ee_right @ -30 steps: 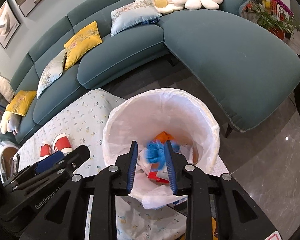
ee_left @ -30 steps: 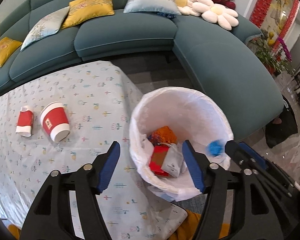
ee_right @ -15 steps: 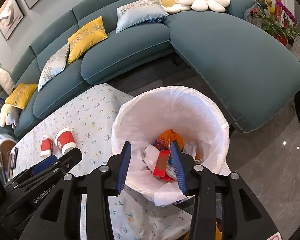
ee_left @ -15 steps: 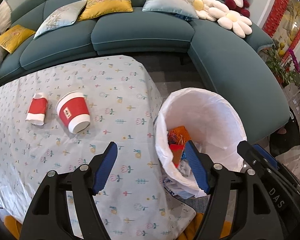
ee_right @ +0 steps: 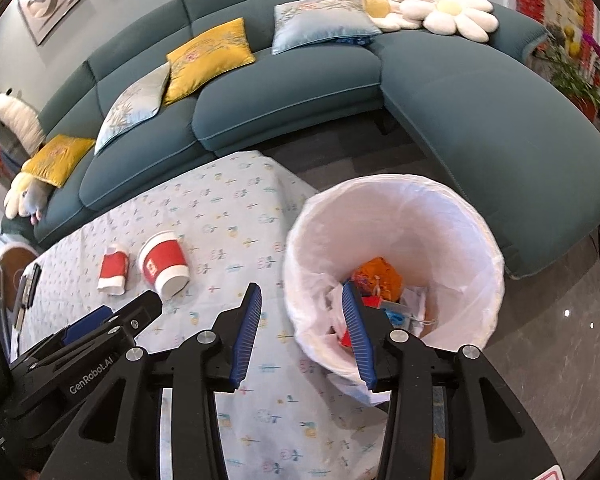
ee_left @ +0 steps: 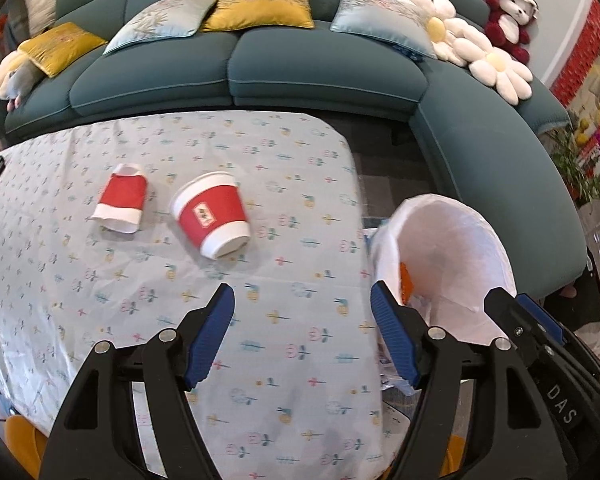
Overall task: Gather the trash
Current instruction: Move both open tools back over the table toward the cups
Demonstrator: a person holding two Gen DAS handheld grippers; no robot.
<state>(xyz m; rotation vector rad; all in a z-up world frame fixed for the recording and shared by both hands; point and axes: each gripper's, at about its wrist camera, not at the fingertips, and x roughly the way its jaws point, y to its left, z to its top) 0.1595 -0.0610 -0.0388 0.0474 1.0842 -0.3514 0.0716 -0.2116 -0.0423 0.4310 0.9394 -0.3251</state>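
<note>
My left tongs [ee_left: 302, 334] stand wide open over the patterned counter [ee_left: 180, 152], with nothing between the blue pads. My right tongs [ee_right: 300, 334] have been opening and stand partly apart, empty, straddling the near rim of the white-lined trash bin [ee_right: 452, 208] just off the counter's edge. 2 pieces of trash lie on the counter: a red paper cup [ee_left: 212, 216] on its side and a flattened red cup [ee_left: 122, 198] just beside it.
</note>
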